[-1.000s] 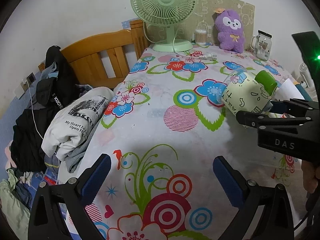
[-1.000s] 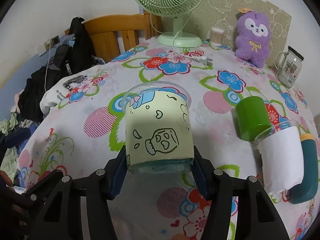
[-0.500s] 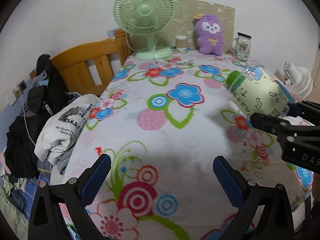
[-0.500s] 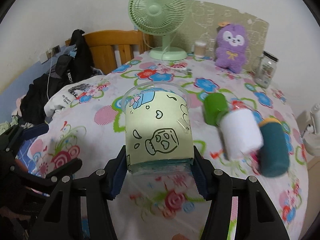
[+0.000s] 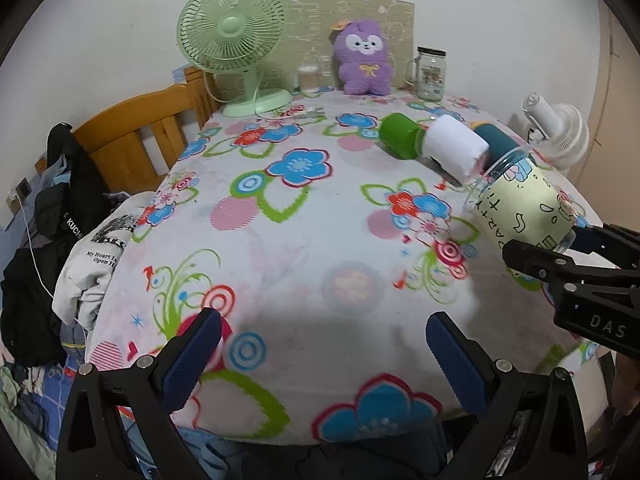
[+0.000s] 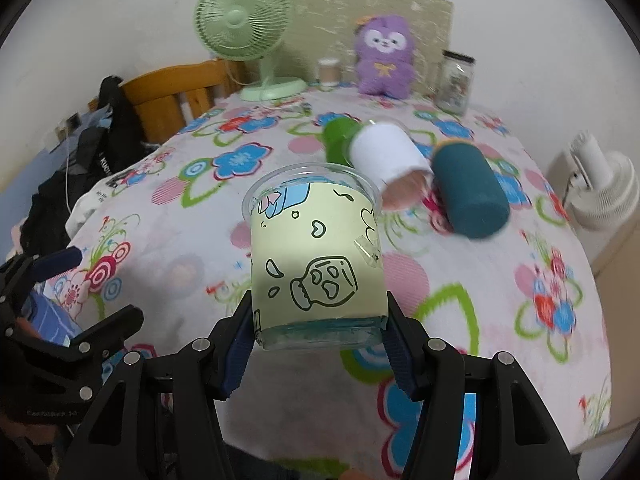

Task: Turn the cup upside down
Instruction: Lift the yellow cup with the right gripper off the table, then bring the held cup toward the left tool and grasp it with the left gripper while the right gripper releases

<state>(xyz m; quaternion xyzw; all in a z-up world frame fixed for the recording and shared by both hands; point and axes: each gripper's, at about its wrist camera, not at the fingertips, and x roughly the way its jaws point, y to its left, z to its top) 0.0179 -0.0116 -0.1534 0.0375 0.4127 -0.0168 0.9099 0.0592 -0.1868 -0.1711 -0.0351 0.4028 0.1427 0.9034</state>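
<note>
My right gripper is shut on the base of a clear plastic cup with a pale yellow printed sleeve. It holds the cup above the flowered table, mouth pointing away from the camera. In the left wrist view the same cup hangs at the right, tilted with its mouth toward the upper left, with the right gripper's black frame below it. My left gripper is open and empty over the table's near edge.
A green cup, a white cup and a teal cup lie on their sides mid-table. A green fan, purple plush and glass jar stand at the back. Clothes hang left. A white fan stands right.
Both grippers have pulled back toward the table's near edge. The right gripper still holds the cup, now higher and farther from the three lying cups. The left gripper stays open.
</note>
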